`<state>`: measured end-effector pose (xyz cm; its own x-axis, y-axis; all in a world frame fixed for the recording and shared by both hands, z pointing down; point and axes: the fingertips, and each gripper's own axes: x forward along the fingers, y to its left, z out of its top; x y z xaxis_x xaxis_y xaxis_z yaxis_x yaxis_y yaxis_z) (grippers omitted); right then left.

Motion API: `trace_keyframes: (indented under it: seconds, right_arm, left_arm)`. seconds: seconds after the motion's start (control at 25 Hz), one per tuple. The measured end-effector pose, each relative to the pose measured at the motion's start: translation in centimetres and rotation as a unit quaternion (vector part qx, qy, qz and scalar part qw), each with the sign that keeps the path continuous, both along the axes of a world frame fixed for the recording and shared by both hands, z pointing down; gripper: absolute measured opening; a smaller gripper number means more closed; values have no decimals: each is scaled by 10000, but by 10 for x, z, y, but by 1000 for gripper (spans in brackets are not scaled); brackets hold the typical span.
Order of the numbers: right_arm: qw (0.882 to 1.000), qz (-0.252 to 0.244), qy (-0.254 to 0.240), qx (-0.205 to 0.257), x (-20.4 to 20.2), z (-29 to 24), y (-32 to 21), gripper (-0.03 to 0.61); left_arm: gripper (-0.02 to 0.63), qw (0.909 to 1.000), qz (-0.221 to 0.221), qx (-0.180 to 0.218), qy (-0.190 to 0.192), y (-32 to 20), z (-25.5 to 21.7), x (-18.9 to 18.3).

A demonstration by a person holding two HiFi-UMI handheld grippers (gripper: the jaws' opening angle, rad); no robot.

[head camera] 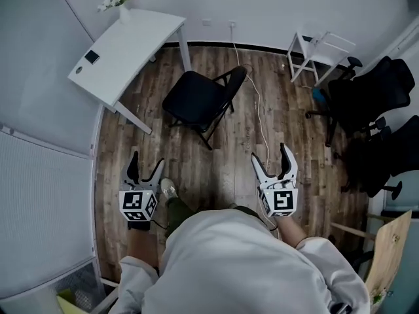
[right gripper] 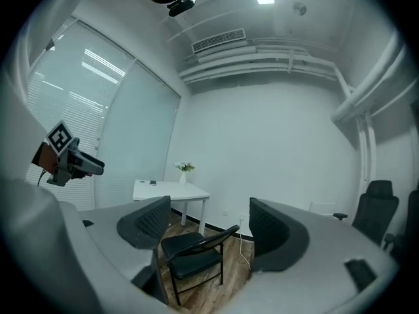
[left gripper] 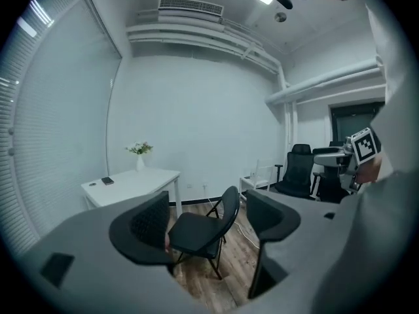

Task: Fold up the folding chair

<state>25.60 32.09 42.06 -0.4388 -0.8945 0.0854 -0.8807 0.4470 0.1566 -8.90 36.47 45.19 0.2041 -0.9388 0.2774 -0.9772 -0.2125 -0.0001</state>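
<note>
We see the folding chair (head camera: 196,100) standing open on the wood floor (head camera: 229,169), seat flat and backrest up, just beside the white table (head camera: 141,34) – the table's near leg is close to the seat. A vase of flowers (head camera: 120,0) sits at the table's far corner. A white cable (head camera: 260,113) trails across the boards to the right of the chair. We hold both tools out in front, well short of the chair. The left gripper (head camera: 147,161) has its jaws spread wide with nothing between them, and the right gripper (head camera: 270,156) is spread just the same – each frames the chair in the gap, touching nothing. Black office chairs (head camera: 373,93) crowd the right wall.
</note>
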Motion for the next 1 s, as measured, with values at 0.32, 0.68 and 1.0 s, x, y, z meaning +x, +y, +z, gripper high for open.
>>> trace_keyframes:
  seconds: [0.32,0.68,1.0]
  right_arm:
    - [9923,1226,20,-160,-98,-4,-41,380]
    - [9757,2181,85,-187,-165,-21,-47,380]
    - [9649,2621,67,-163,-153,-17,-69,380]
  left_arm:
    - [373,9926,1197,-217,-47,-97,1,-105]
    - [373,9743,2227,-349,-45,-182,8,-161]
    - [373,9632,2650,-447,24,-233,26,-139]
